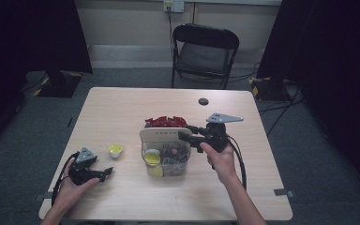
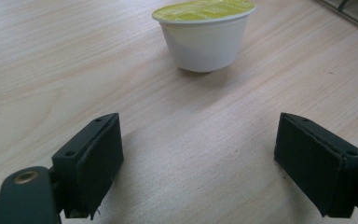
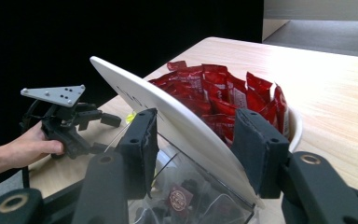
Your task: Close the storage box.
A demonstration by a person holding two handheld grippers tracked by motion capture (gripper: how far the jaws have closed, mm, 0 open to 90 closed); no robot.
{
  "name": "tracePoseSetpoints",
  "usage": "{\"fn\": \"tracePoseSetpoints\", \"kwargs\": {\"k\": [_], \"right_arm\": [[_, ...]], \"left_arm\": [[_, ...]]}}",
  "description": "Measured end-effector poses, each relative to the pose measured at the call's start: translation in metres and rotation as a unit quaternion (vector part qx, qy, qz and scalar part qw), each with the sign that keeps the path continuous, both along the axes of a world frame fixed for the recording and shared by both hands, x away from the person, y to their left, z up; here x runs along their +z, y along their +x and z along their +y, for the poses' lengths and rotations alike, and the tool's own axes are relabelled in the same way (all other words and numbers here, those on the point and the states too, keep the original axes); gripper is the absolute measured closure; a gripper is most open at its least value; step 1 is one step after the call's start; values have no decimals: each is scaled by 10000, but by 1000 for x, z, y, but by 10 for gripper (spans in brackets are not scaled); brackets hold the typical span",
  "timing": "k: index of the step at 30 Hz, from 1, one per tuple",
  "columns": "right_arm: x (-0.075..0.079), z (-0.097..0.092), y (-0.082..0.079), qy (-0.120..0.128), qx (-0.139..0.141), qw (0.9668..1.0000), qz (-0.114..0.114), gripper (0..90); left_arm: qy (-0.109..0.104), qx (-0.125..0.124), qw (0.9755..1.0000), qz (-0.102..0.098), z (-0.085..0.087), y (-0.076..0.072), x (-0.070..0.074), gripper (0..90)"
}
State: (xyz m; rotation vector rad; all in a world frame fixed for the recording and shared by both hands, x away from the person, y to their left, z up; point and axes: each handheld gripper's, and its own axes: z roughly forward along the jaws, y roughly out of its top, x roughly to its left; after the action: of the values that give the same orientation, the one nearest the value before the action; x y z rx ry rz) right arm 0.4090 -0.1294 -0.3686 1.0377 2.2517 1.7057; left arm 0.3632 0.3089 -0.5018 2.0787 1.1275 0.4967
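While the right gripper (image 3: 193, 154) had its jaws pinching the white lid (image 3: 168, 116) and tilting it up off the clear organizer (image 1: 166, 159), presumably to open the compartments, the left gripper (image 2: 200, 163) rested with jaws spread. Its yellow-topped cup (image 2: 204, 35) stood at twelve o'clock on the table (image 1: 122, 108), probably the next pick.

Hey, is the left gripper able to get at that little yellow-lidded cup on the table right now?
Probably yes: the left gripper is open, and only bare table lies between it and the cup.
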Motion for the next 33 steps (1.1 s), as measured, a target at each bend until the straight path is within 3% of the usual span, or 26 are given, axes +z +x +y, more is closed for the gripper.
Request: {"fn": "tracePoseSetpoints", "kwargs": {"k": [8, 11, 15, 33], "right_arm": [[-1, -1, -2, -1, 68, 10000, 14, 497], [-2, 1, -4, -175, 23, 9998, 1, 488], [-2, 2, -6, -217, 42, 9998, -4, 472], [-8, 1, -17, -426, 7, 9990, 126, 308]], "left_arm": [[-1, -1, 10000, -1, 0, 0, 0, 148], [0, -1, 10000, 1, 0, 0, 0, 148], [0, -1, 10000, 0, 0, 0, 0, 148], [0, 0, 10000, 1, 0, 0, 0, 148]]}}
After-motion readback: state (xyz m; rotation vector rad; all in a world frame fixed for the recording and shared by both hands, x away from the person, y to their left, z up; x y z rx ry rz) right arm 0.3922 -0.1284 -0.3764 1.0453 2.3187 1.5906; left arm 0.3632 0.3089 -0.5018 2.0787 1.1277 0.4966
